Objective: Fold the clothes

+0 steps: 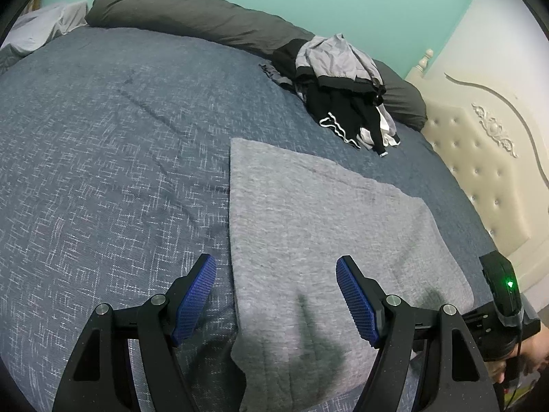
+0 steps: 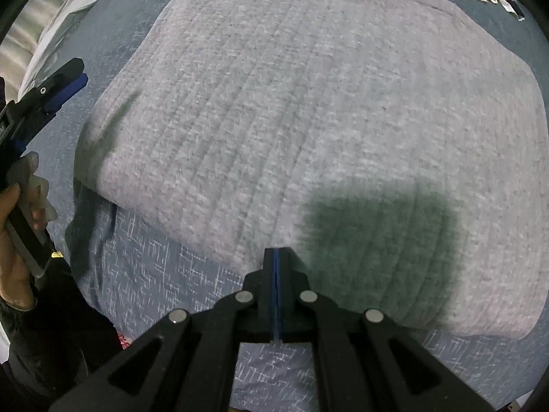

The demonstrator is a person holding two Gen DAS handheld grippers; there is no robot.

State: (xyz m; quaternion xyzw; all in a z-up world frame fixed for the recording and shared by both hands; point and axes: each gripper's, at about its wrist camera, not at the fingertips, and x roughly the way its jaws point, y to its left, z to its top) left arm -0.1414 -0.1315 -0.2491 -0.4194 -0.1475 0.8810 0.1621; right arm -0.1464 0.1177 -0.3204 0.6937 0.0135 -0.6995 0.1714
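A light grey folded garment [image 1: 308, 226] lies flat on the blue bedspread [image 1: 103, 154]. It fills most of the right wrist view [image 2: 308, 120]. My left gripper [image 1: 276, 271] is open above the garment's near left edge, its blue pads [image 1: 195, 298] wide apart and empty. My right gripper [image 2: 276, 252] is shut, pads pressed together with nothing seen between them, just above the garment's near edge. The right gripper's body shows at the far right of the left wrist view [image 1: 504, 309]. The left gripper shows at the left edge of the right wrist view [image 2: 58, 89].
A pile of black, grey and white clothes [image 1: 346, 99] lies at the far side of the bed beside a long dark grey pillow [image 1: 192, 17]. A cream tufted headboard [image 1: 480, 161] stands at the right. A pale sheet [image 1: 44, 27] lies at the far left.
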